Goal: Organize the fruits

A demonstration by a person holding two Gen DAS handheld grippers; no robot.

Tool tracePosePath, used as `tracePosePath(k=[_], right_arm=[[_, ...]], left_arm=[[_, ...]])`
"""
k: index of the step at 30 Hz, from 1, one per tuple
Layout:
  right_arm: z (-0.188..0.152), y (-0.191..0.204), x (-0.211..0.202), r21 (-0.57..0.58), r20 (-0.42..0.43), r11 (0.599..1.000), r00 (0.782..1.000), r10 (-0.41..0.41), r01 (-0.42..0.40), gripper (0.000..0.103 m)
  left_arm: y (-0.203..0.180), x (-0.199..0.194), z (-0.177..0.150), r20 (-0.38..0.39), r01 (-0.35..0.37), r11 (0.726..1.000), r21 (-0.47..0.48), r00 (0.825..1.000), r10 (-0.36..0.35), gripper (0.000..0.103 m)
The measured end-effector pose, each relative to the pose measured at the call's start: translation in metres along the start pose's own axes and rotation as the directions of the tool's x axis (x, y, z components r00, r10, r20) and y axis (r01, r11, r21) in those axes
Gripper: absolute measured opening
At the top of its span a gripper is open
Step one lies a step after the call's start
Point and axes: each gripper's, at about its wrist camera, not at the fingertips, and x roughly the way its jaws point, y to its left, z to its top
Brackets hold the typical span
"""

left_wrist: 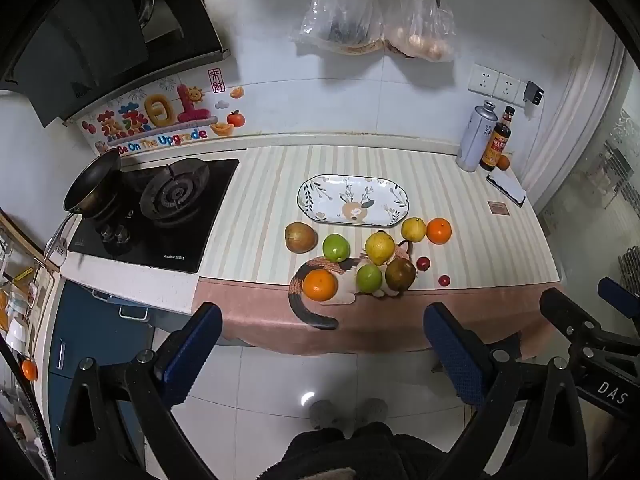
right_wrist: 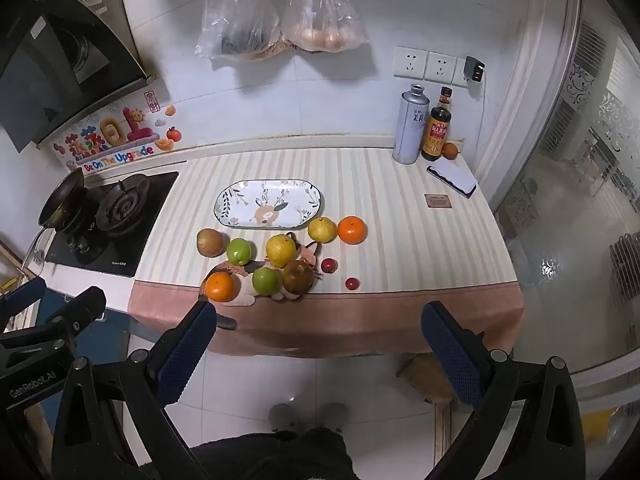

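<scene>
White tiled walls (right_wrist: 340,100) and a glossy white tiled floor (left_wrist: 280,380) enclose a kitchen counter (right_wrist: 400,200) under a striped cloth. A black hob (left_wrist: 160,216) adjoins its left edge, beneath a range hood (left_wrist: 80,40); frosted glass doors (right_wrist: 580,160) stand right.

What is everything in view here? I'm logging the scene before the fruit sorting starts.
Plate: one, white with leaf pattern, bare, mid-counter.
Oranges: two among the fruit, one behind the bottles.
Green fruits: two, in the cluster.
Yellow fruits: two, near the plate.
Brown fruits: two, cluster edges.
Small red fruits: two, right of cluster.
Cat-shaped mat: one, under the fruit.
Bottles: two, back right.
Pan: one, dark, on the stove.
Plastic bags: two, hanging on the wall.
Left gripper: open, empty.
Right gripper: open, empty.
</scene>
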Motion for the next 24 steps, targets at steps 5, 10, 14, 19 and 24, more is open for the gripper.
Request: tracePosePath(k=[5,10,14,19,24], right_arm=[[0.0005,-0.0005,0.0004,0.000,0.007,1.000,1.000,-0.003,0.003,0.103],[0.0009,-0.0010,0.0006,-0.001,0.005,1.000,1.000,-0.001,0.001,0.103],[0.0002,-0.0024,0.0004,0.000,0.006,1.000,1.000,0.000,0.000,0.103],[0.0021,0.0005,-0.0003,0.001,0.006,1.000,1.000,0.001,-0.001,0.103],[0.0025,0.0019,-0.0018,0.001,0.007,1.000,1.000,0.002,-0.002,0.103]], left_arm=[[0.0004,-0.0005,-0.0002,0.006,0.004,1.000,-0.004,1.000,-0.004,0.103],[0.0004,-0.0002,0.0000,0.003,0.003,1.000,-0.004,1.000,-0.003,0.103],[0.0003,-0.0003,0.0000,0.004,0.002,1.000,-0.003,1.000,-0.002,0.103],[0.0003,-0.0001,0.0001,0.006,0.002,1.000,-0.003,1.000,-0.002,0.103],[0.0001,0.0000,0.0001,0.006,0.003,1.000,-0.003,1.000,-0.003,0.103]])
